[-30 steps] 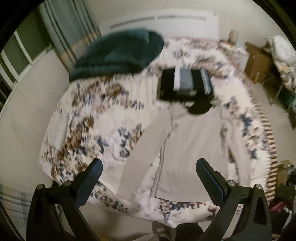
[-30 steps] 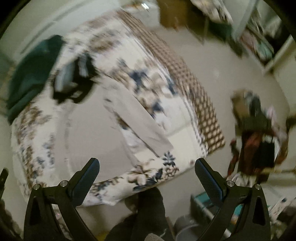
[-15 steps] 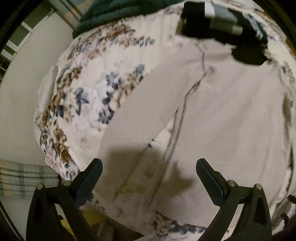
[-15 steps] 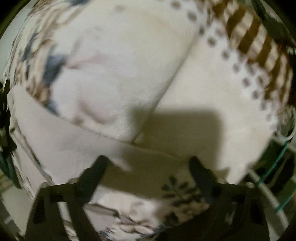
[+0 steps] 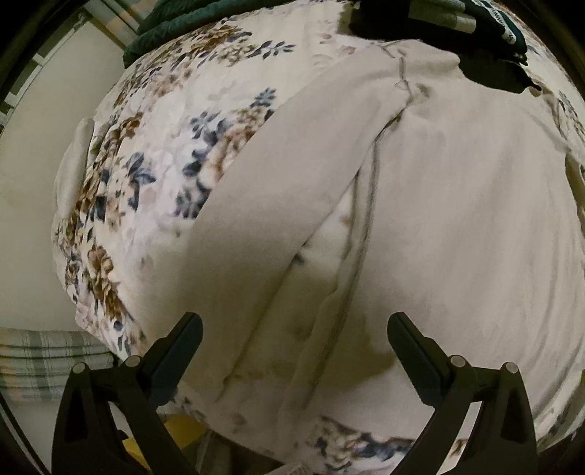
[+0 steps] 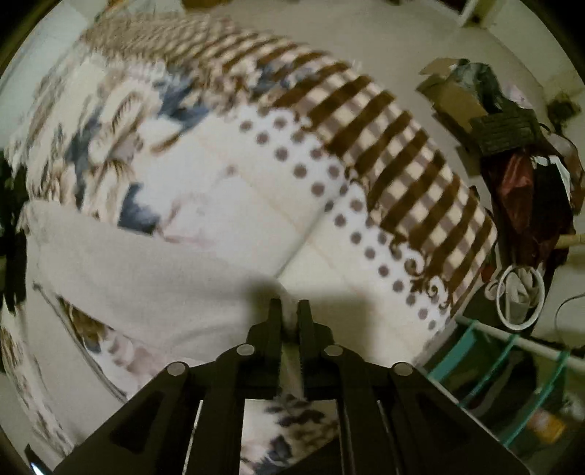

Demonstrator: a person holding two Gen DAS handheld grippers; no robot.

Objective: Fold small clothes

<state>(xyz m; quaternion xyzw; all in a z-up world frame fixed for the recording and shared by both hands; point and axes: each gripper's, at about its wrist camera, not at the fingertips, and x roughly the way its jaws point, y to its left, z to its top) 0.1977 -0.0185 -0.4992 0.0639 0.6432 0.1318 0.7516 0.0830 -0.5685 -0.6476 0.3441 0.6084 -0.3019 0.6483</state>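
A light beige long-sleeved top [image 5: 457,219] lies flat on a floral bedspread [image 5: 164,153]. Its left sleeve [image 5: 263,204] runs down towards my left gripper [image 5: 294,329], which is open and hovers close above the sleeve's lower end and the side seam. In the right wrist view the other sleeve [image 6: 146,277] stretches from the left to my right gripper [image 6: 289,305], which is shut on the sleeve's cuff end.
A stack of folded dark clothes [image 5: 457,22] lies beyond the top's collar, with a dark green blanket [image 5: 172,25] at the back left. The bed's edge with brown stripes [image 6: 402,171] drops to a floor with boxes and bags [image 6: 512,146] and a teal rack [image 6: 512,365].
Both grippers dropped from high above the bed to the top. The right gripper, open earlier, has shut on the right sleeve's end. The left stayed open and moved closer to the left sleeve.
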